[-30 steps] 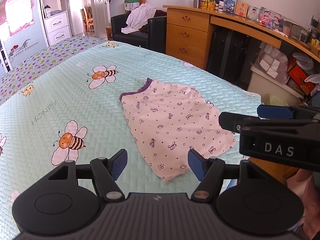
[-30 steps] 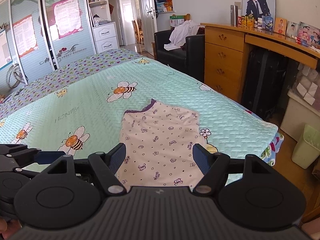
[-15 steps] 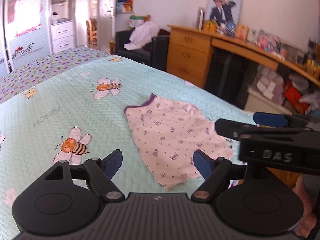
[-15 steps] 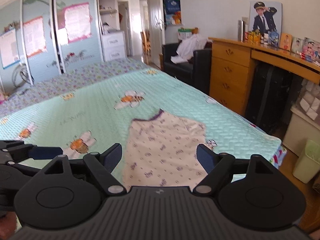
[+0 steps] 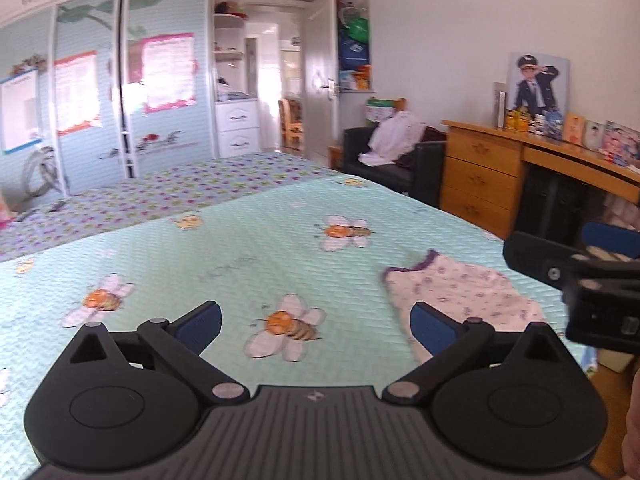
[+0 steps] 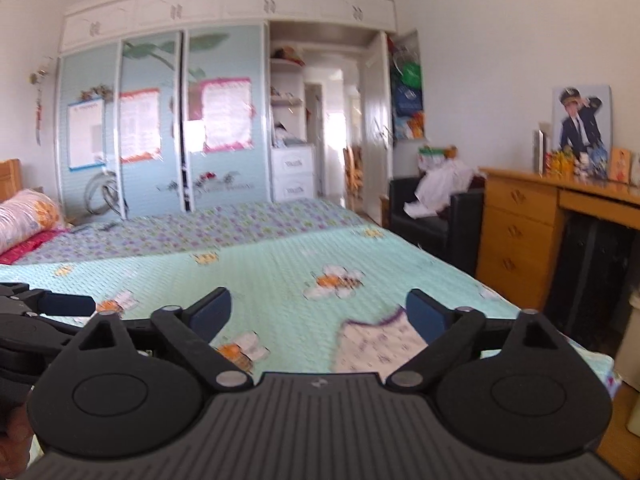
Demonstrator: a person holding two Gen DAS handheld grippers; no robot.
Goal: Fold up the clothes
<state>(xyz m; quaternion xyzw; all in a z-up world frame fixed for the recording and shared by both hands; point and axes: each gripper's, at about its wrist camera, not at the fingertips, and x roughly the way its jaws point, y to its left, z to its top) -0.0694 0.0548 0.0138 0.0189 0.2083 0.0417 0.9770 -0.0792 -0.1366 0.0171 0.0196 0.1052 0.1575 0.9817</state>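
The left gripper (image 5: 316, 320) was found with its blue-padded jaws spread wide, having just been opening, and nothing was held between them; only the mint-green quilted bedspread printed with bees (image 5: 240, 248) was seen through the gap. The small white garment with a purple print and purple trim (image 5: 460, 296) was recorded lying flat on that bedspread near the bed's right-hand edge, at about two o'clock from the left gripper and partly hidden behind its right finger.

The right gripper (image 6: 318, 314) was likewise noted wide apart, its jaws also having just been opening, and empty. In its own view the garment (image 6: 376, 344) was placed at roughly one o'clock, just ahead of the right finger. The garment's long axis was judged to run away from the grippers, trimmed edge farthest. The right gripper was judged the nearer; both tools would have to be carried rightward before any fold could be taken.
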